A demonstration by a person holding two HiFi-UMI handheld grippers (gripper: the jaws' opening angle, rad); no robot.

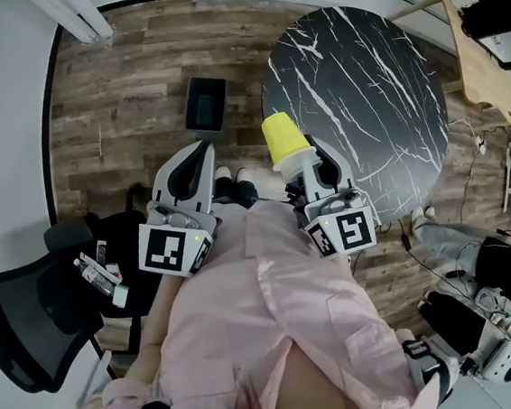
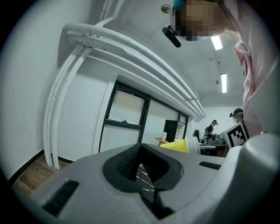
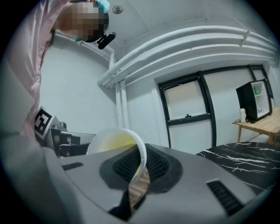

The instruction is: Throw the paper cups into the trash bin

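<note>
Right gripper (image 1: 309,161): jaws clenched on the wall of a yellow paper cup (image 1: 287,141), pinched just at its white rim. In the right gripper view the rim (image 3: 116,140) is seen clamped between the ribbed pads (image 3: 155,165), with the cup's open mouth turned toward the camera. The cup is carried in the air, its closed bottom pointing away from the gripper, above the wood floor (image 1: 116,87) and just off the edge of the round black marbled desk (image 1: 361,88).

Left gripper (image 1: 201,150): jaws closed tip to tip, nothing held between them. It is held level beside the right one, with the yellow cup visible just past it in the left gripper view.

Trash bin (image 1: 205,104): dark, rectangular, standing on the floor ahead of the grippers, left of the desk and apart from the cup.

A black office chair (image 1: 31,313) is noted at the person's left.
</note>
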